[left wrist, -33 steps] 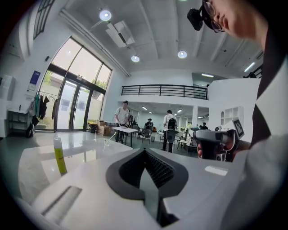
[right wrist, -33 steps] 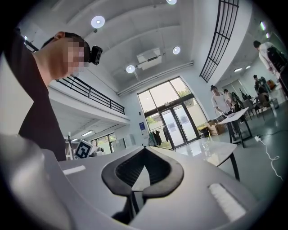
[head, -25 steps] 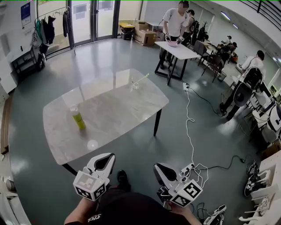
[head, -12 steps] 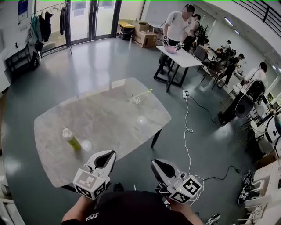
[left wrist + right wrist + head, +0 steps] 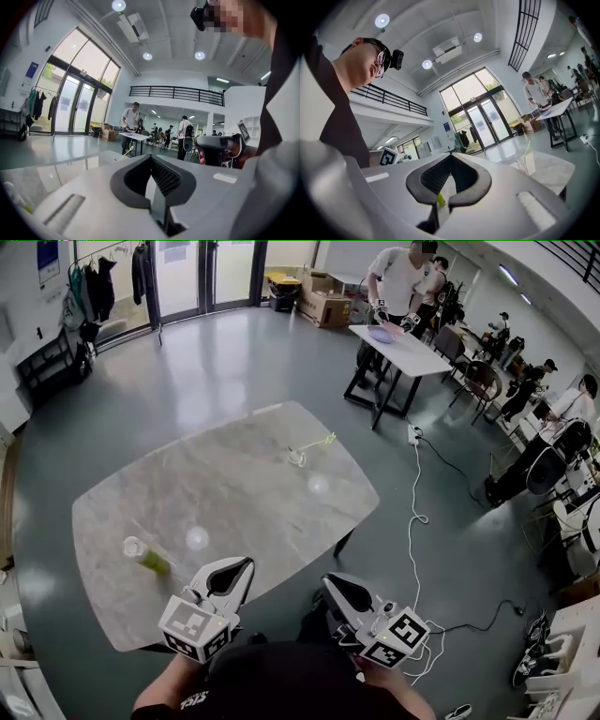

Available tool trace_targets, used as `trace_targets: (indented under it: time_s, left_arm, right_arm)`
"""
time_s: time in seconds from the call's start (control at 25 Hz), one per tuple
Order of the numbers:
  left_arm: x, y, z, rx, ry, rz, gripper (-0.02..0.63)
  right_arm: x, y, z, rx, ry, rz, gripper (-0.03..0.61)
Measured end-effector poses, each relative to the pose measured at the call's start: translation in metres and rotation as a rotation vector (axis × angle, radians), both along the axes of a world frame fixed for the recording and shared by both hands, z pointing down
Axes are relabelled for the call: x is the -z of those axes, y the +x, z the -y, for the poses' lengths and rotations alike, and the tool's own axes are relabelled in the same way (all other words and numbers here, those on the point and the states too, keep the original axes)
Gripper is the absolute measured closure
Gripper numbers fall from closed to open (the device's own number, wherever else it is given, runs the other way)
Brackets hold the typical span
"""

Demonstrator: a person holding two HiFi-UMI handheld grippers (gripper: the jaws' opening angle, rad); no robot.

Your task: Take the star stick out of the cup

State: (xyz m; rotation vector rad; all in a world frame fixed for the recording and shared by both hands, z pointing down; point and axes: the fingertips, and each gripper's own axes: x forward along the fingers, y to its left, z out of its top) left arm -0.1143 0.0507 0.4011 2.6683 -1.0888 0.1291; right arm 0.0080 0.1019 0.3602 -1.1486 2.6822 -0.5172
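Note:
A clear cup [image 5: 297, 458] stands near the far edge of the marble table [image 5: 234, 502], with the yellow-green star stick [image 5: 319, 443] leaning out of it to the right. Both grippers hover at the table's near edge, well short of the cup. My left gripper [image 5: 228, 579] is shut with nothing in it, and so is my right gripper [image 5: 343, 592]. In the right gripper view the cup [image 5: 528, 163] and stick [image 5: 527, 143] show ahead on the right. The left gripper view catches the stick [image 5: 129, 150] far off over the jaws.
A yellow-green bottle [image 5: 146, 556] lies on the table's near left part. People work at a white table [image 5: 405, 351] at the back right. A white cable [image 5: 415, 512] runs across the floor right of the marble table, and chairs stand at the right.
Both grippers have moved forward to the table's near edge. The table and cup sit closer in view, and the bottle has slid toward the lower left of the picture.

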Motion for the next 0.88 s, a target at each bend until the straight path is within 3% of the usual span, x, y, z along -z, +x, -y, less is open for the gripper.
trace_targets:
  time_s: [0.72,0.88]
  left_arm:
    - [0.014,0.147,0.156,0.178,-0.023,0.043,0.611]
    - [0.022,0.161,0.176,0.211,0.002,0.084,0.611]
  right_arm:
    - [0.003,0.156,0.178,0.193,-0.041,0.050,0.565]
    - [-0.003,0.165,0.204,0.256,-0.067,0.054,0.565]
